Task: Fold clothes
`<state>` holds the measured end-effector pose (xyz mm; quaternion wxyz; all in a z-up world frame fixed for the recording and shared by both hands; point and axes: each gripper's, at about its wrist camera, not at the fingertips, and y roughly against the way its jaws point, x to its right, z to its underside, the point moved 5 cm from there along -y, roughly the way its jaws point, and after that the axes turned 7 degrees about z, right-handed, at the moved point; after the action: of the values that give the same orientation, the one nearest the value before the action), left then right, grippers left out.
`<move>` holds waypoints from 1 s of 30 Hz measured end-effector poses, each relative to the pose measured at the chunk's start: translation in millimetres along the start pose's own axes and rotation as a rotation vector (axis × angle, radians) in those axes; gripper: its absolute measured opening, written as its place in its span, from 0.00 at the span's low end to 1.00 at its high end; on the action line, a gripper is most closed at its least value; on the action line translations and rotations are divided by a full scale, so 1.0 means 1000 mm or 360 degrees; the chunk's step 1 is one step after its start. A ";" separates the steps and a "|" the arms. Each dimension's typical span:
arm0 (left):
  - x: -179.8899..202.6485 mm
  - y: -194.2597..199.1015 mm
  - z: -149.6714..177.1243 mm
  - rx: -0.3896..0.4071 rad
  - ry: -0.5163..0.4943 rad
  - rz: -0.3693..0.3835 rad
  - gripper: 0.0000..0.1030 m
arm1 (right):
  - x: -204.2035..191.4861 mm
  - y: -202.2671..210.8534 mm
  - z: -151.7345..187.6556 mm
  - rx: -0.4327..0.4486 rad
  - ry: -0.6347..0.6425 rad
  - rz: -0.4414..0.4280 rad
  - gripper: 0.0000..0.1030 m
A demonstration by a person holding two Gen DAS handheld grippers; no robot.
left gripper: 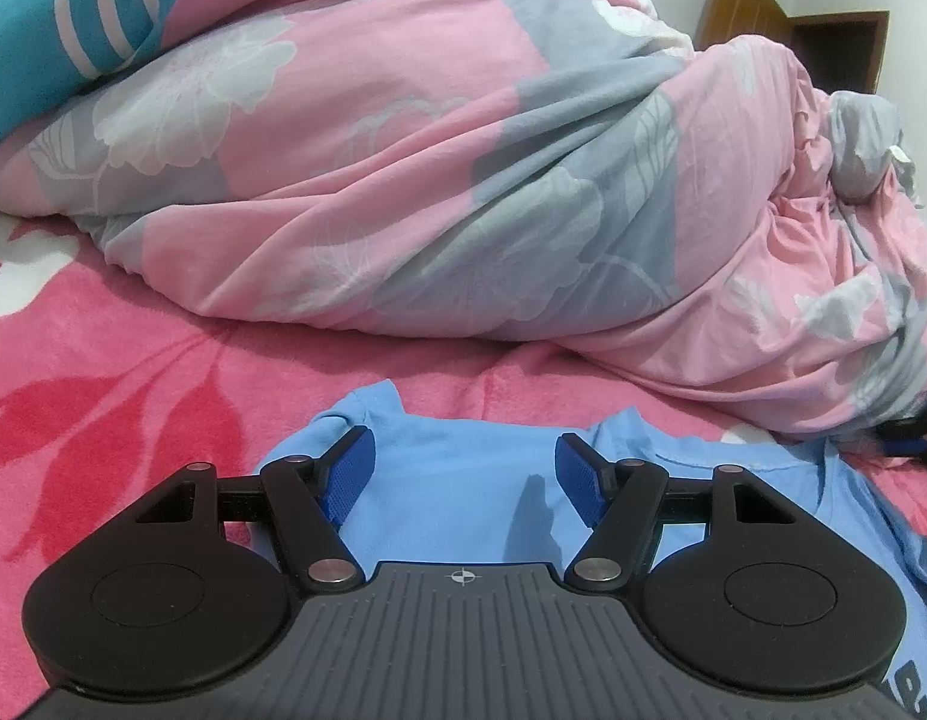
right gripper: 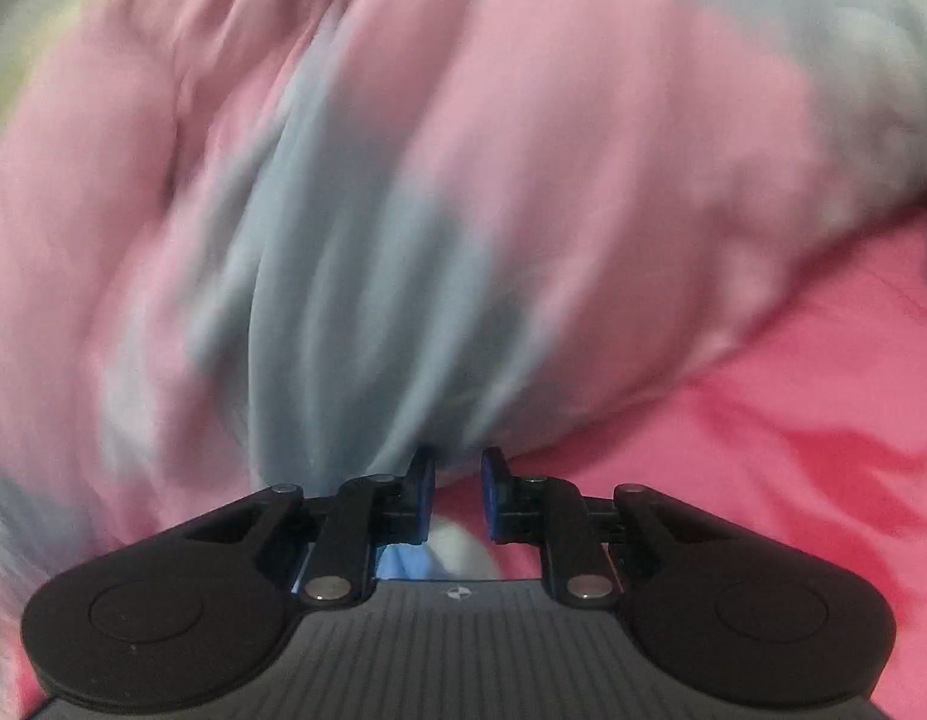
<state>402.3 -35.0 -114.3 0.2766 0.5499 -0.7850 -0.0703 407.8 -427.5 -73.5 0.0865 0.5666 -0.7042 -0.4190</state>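
Directly beneath the left hand-held gripper (left gripper: 463, 483) lies the light blue T-shirt (left gripper: 457, 474), spread on the bed's pink flowered blanket (left gripper: 133, 396). The jaws stand wide apart with nothing between them, the blue pads (left gripper: 348, 480) poised on either side of a smooth stretch of the cloth. Just ahead of the left pad a rounded corner of the shirt, perhaps a sleeve, reaches onto the blanket; ahead of the right pad a seamed edge shows, and further to the right the shirt runs out of view with dark lettering near the lower corner.

The right hand-held gripper (right gripper: 457, 495) has its jaws drawn near together with a narrow gap, and nothing visible is pinched there; the view is badly blurred. A sliver of blue, probably the same shirt, shows just under its fingers. Beyond both grippers bulks the pink and grey floral duvet (left gripper: 463, 168), and past that a teal striped cushion (left gripper: 67, 12).

By its look the shirt is thin knit: light, limp, not fragile, and likely to drape and sag from any single point. It should grip well between the pads, though it may drag on the fleecy blanket. Hems, sleeve ends or shoulder seams, where the cloth is doubled, look the surest holds; a pinch in the flat middle would probably only bunch it. How far folding stands cannot be told, since most of the garment is hidden.
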 end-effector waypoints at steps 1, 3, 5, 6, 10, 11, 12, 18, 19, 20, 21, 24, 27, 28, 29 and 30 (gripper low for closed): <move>0.001 0.001 -0.001 0.0010 0.0000 0.0012 0.67 | 0.011 0.019 0.000 0.0015 -0.0023 -0.0024 0.17; 0.002 0.006 -0.003 0.0041 -0.0003 0.0046 0.67 | 0.031 0.068 0.006 0.0047 0.0026 -0.0043 0.17; 0.009 0.014 -0.008 0.0071 -0.0040 0.0036 0.67 | 0.048 0.113 0.015 0.0062 0.0134 -0.0059 0.18; 0.013 0.019 -0.010 0.0085 -0.0063 0.0023 0.67 | 0.052 0.132 0.019 0.0066 0.0228 -0.0066 0.18; 0.041 0.037 -0.018 0.0053 -0.0185 0.0036 0.68 | 0.044 0.189 0.053 0.0161 0.0788 -0.0024 0.42; 0.054 0.039 -0.018 0.0013 -0.0230 0.0054 0.69 | 0.037 0.193 0.067 0.0204 0.0961 -0.0013 0.42; 0.069 0.041 -0.017 -0.0035 -0.0285 0.0074 0.70 | 0.030 0.196 0.081 0.0246 0.1134 -0.0002 0.41; 0.160 0.032 0.008 -0.0260 -0.0523 0.0264 0.83 | 0.018 0.169 0.132 0.0311 0.1516 -0.0039 0.40; 0.174 0.027 0.015 -0.0293 -0.0554 0.0295 0.84 | 0.018 0.163 0.136 0.0327 0.1557 -0.0034 0.40; 0.187 0.021 0.022 -0.0322 -0.0583 0.0321 0.86 | 0.018 0.157 0.140 0.0336 0.1612 -0.0029 0.39; 0.198 0.015 0.029 -0.0345 -0.0612 0.0337 0.87 | 0.020 0.149 0.142 0.0329 0.1650 -0.0017 0.39; 0.223 -0.005 0.053 -0.0407 -0.0684 0.0367 0.87 | 0.025 0.123 0.147 0.0275 0.1751 0.0025 0.27; 0.230 -0.019 0.073 -0.0422 -0.0721 0.0376 0.87 | 0.035 0.107 0.131 0.0297 0.1655 0.0052 0.06; 0.229 -0.022 0.078 -0.0425 -0.0722 0.0375 0.87 | 0.047 0.101 0.117 0.0278 0.1509 0.0042 0.05; 0.227 -0.026 0.081 -0.0437 -0.0712 0.0369 0.87 | 0.059 0.094 0.104 0.0256 0.1352 0.0031 0.05; 0.224 -0.028 0.083 -0.0447 -0.0689 0.0370 0.88 | 0.072 0.087 0.090 0.0235 0.1196 0.0019 0.05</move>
<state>328.2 -264.2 -115.1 0.1821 0.3847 -0.8661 -0.2621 266.9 -445.2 -96.0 0.3001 0.6812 -0.6550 -0.1298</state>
